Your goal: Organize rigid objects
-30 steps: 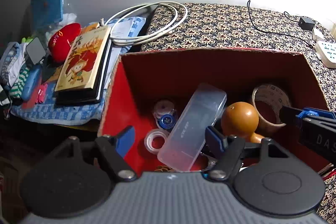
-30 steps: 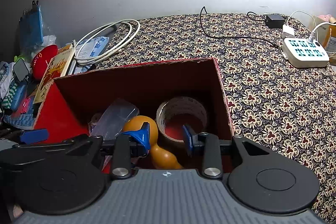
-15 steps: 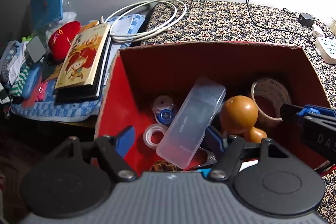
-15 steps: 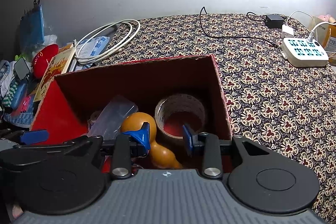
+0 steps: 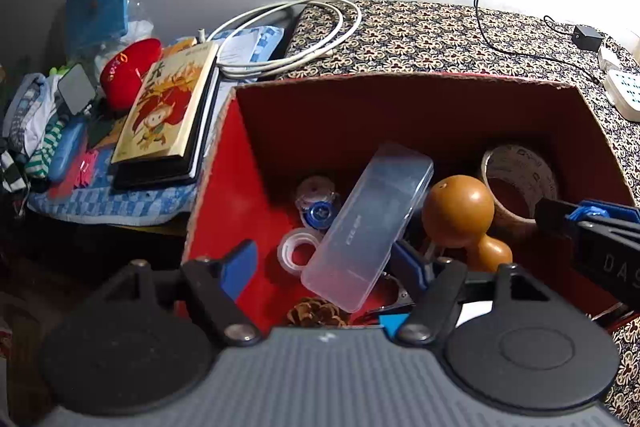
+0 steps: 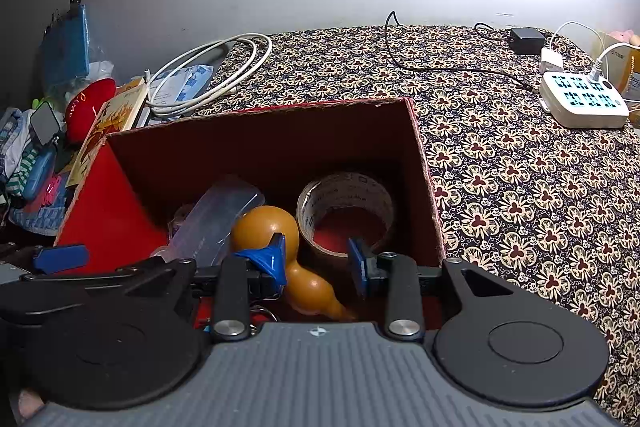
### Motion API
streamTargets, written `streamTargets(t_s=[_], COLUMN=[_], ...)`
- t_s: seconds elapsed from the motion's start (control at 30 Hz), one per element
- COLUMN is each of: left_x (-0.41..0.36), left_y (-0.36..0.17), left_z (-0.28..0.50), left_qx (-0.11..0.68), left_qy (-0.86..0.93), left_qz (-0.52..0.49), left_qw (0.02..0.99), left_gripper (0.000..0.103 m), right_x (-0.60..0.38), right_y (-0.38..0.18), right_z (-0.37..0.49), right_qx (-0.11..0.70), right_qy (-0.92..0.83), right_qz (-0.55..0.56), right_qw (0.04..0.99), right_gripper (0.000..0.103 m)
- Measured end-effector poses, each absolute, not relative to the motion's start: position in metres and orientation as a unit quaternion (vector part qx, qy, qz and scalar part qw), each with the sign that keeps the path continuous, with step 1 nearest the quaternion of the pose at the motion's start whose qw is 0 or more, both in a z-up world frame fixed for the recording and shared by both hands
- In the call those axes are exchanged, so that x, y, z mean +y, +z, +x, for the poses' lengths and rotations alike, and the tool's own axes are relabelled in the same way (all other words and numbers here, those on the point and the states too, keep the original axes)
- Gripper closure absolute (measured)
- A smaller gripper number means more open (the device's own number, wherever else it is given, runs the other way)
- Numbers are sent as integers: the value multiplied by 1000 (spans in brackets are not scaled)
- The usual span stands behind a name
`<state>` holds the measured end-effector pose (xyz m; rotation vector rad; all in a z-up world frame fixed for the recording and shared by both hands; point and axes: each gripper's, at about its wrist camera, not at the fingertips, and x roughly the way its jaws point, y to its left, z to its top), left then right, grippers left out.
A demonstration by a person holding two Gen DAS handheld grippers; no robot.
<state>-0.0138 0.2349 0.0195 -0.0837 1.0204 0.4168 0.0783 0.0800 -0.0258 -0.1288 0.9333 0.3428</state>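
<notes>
Both tongs gape empty over the red box (image 5: pixel 248 155): left tongs (image 5: pixel 324 267) at seven o'clock of the gourd (image 5: pixel 458 211), right tongs (image 6: pixel 318 259) above it.

Probably a home: patterned tablecloth (image 6: pixel 520 167), power strip (image 6: pixel 582 101), cluttered books (image 5: pixel 168 107).

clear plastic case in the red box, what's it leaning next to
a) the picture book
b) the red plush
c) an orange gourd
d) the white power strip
c: the clear plastic case lies tilted inside the red box with the orange gourd right beside it.
</notes>
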Motion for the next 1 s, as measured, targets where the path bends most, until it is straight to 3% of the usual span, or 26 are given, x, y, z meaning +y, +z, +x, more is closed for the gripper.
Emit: streamTargets(t_s=[1.0], left_x=[232], left_y=[24], left_z=[-24], left_qx=[462], left_qy=[194], left_qz=[-45], left_qw=[864], left_gripper=[34], right_x=[80], right_y=[-27], right_z=[75], right_qx=[443], right_qy=[170], right_qz=[-60], right_qw=[878], right_gripper=[86])
